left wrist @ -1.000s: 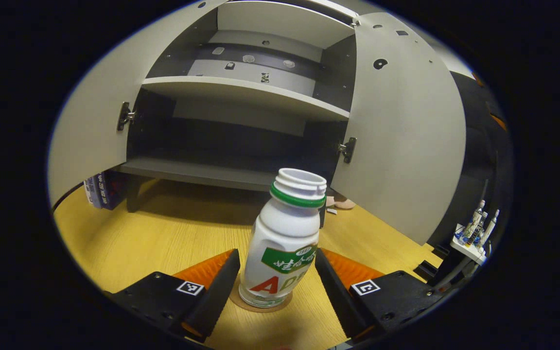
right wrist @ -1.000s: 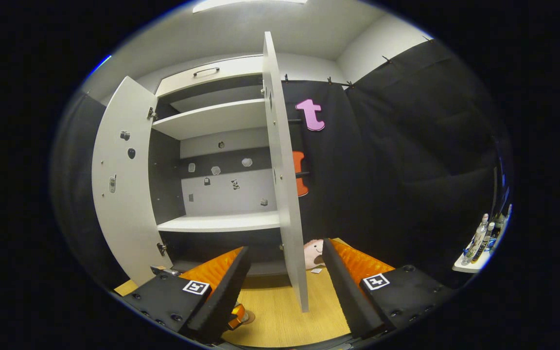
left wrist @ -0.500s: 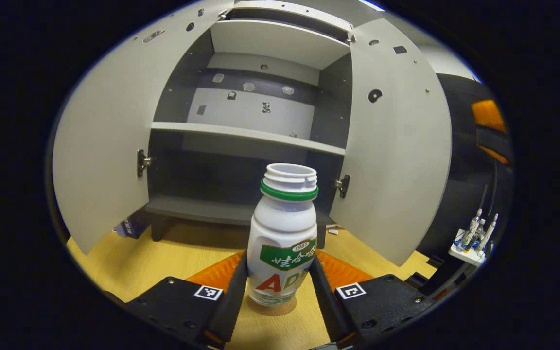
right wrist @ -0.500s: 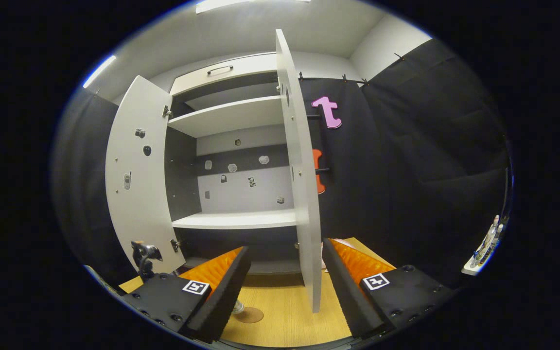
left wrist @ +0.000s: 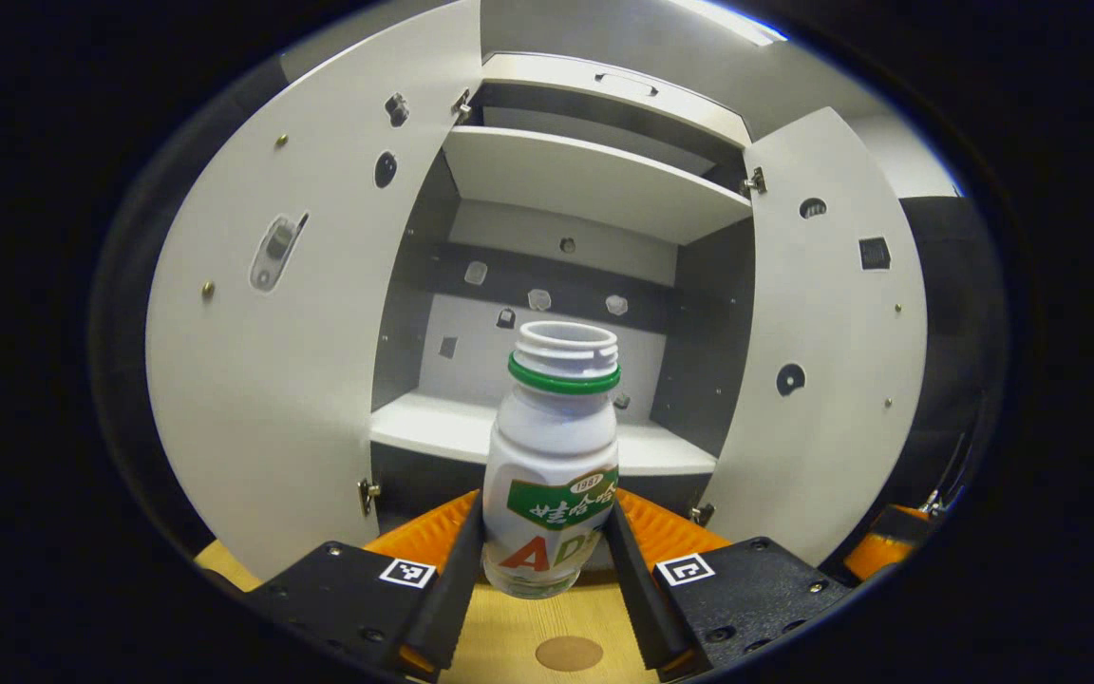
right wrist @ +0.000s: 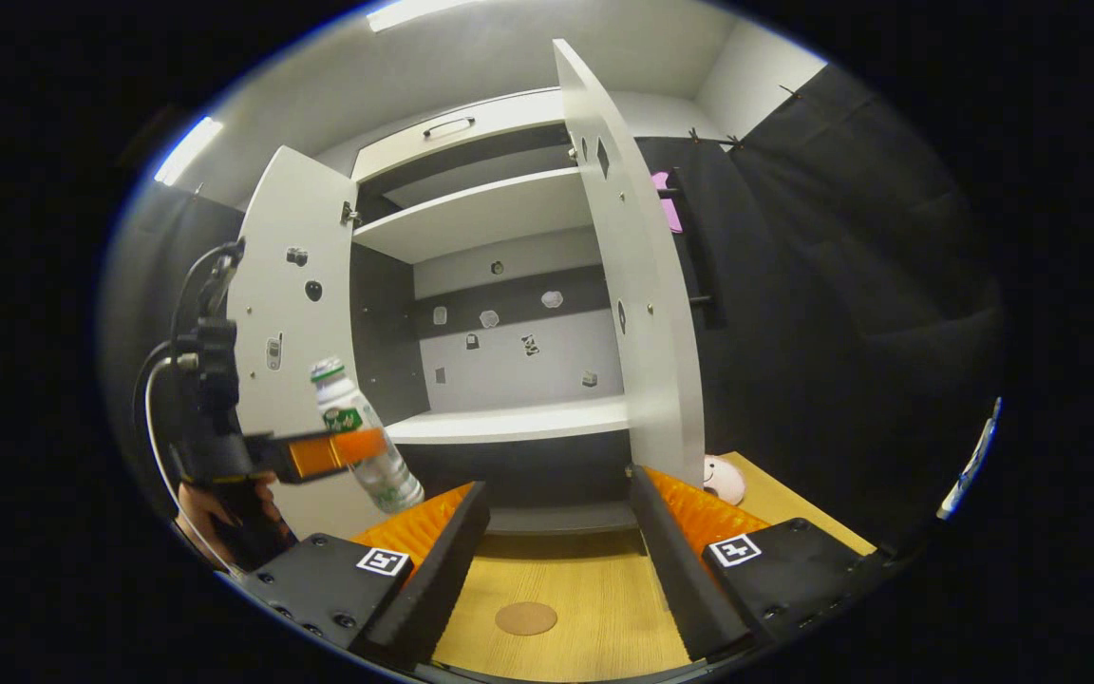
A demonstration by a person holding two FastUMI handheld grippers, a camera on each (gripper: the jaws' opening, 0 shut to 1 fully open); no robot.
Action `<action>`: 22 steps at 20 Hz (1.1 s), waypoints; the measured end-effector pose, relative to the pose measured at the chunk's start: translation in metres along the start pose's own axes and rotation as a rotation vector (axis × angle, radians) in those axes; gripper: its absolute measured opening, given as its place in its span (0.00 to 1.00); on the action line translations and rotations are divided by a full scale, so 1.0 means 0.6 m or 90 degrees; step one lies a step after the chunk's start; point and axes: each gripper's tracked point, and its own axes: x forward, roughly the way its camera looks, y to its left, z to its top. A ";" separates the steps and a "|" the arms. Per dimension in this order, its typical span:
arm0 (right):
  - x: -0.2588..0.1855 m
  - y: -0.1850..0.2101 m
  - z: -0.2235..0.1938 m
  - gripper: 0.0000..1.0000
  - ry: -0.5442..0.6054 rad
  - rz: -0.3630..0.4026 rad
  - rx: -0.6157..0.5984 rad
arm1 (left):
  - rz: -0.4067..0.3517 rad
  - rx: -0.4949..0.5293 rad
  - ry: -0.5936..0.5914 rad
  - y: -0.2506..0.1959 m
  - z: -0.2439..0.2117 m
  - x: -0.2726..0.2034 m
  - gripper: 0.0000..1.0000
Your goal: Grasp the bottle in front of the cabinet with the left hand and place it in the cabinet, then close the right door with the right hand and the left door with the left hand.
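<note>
A white bottle [left wrist: 552,465] with a green neck ring and no cap hangs above the wooden table, and my left gripper [left wrist: 545,560] is shut on its lower body. From the right gripper view the same bottle [right wrist: 362,437] tilts in the left gripper [right wrist: 343,448], held by a hand at the left. The grey cabinet [left wrist: 556,313] stands ahead with both doors swung open: left door [left wrist: 300,313], right door [left wrist: 832,332]. My right gripper [right wrist: 556,532] is open over the table, with the right door [right wrist: 637,294] just beyond it.
A round brown coaster [left wrist: 569,653] lies on the table below the bottle; it also shows as the coaster [right wrist: 525,617] between the right fingers. A white middle shelf [left wrist: 547,442] crosses the cabinet. A small pale plush toy [right wrist: 723,478] sits by the right door's foot.
The left gripper closed on the bottle and lifted it off the coaster toward the cabinet's middle shelf. The right gripper drifted slightly, staying open.
</note>
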 end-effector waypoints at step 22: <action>-0.119 -0.237 0.017 0.98 -0.040 -0.305 0.020 | -0.040 0.047 0.146 -0.097 -0.007 0.489 0.71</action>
